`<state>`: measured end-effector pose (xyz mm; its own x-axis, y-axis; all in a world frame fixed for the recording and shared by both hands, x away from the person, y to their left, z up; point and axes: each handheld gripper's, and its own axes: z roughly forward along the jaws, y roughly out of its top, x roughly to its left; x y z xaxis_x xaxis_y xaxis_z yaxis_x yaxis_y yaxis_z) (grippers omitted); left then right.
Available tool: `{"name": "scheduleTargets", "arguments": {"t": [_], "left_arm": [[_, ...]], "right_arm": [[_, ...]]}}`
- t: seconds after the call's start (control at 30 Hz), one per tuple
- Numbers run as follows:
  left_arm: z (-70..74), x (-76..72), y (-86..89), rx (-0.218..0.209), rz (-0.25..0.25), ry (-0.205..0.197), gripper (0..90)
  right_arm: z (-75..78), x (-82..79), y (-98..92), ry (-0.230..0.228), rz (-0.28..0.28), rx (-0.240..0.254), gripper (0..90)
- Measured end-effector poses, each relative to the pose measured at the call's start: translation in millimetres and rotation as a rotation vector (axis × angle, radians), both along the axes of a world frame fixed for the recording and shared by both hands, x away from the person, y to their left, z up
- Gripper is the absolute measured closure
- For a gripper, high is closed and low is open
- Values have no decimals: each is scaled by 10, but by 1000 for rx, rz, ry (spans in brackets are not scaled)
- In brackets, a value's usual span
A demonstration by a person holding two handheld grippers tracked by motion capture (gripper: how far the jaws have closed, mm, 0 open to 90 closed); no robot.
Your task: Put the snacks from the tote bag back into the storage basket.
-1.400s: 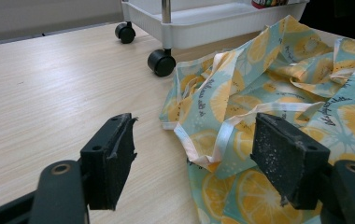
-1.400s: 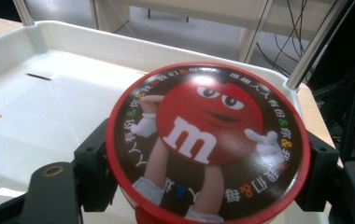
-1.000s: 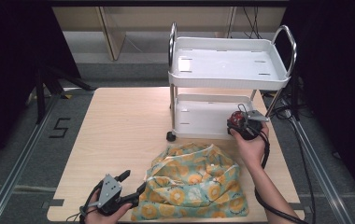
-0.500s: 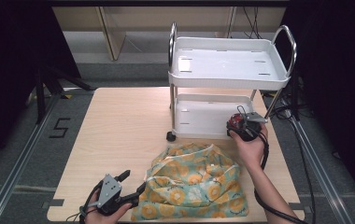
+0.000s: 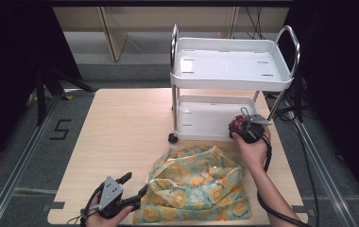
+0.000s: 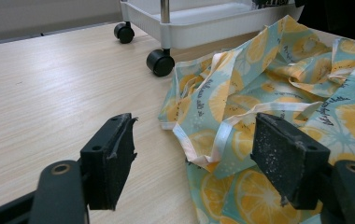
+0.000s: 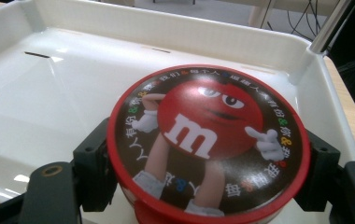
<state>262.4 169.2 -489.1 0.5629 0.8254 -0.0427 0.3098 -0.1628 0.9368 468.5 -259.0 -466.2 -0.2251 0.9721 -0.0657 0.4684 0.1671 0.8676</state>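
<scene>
In the high view, a wide bare stretch of the wooden table (image 5: pixel 121 137) is seen left of the white two-shelf cart (image 5: pixel 232 71), while the citrus-print cloth (image 5: pixel 199 187) is spread up to the near edge. The left gripper (image 5: pixel 132 187) is held low at the near edge, just beside the cloth's left border. The right gripper (image 5: pixel 243 126) is held at the lower shelf's front right corner, the forearm stretched forward past the cloth's right side.

In the left gripper view, the jaws are seen spread wide apart with nothing between them; the cloth's (image 6: pixel 278 93) hem lies between and beyond them, and a cart caster (image 6: pixel 160 62) stands close behind.

In the right gripper view, a round red candy tin (image 7: pixel 208 140) is clamped between the jaws, held over the lower tray (image 7: pixel 63 84) near its right wall.
</scene>
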Motion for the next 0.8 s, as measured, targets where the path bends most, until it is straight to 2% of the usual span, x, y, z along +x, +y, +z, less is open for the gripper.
{"name": "scheduleTargets", "arguments": {"t": [0.23,0.27,0.33,0.37,0.47,0.53,0.6,0.67,0.8], "left_arm": [[-8,6,-4,-6,-5,-3,290],[-2,0,-3,3,1,3,290],[-4,-1,-5,1,-1,3,290],[-11,6,-6,-9,-8,-2,290],[-3,-1,-3,4,-1,5,290],[-9,5,-5,-5,-5,2,290],[-8,5,-4,-2,-5,2,290],[-9,5,-7,-3,-5,2,290],[-11,9,-9,-3,-12,-4,290]], "right_arm": [[6,1,0,10,16,-11,252],[21,-15,6,29,14,-6,246],[0,-5,8,16,22,-22,233],[3,-21,6,30,28,-31,219],[-7,-20,17,17,27,-28,209],[2,-30,19,20,28,-29,200],[35,-59,25,46,31,-13,194],[56,-79,34,47,36,1,175],[65,-115,43,39,38,-8,168]]}}
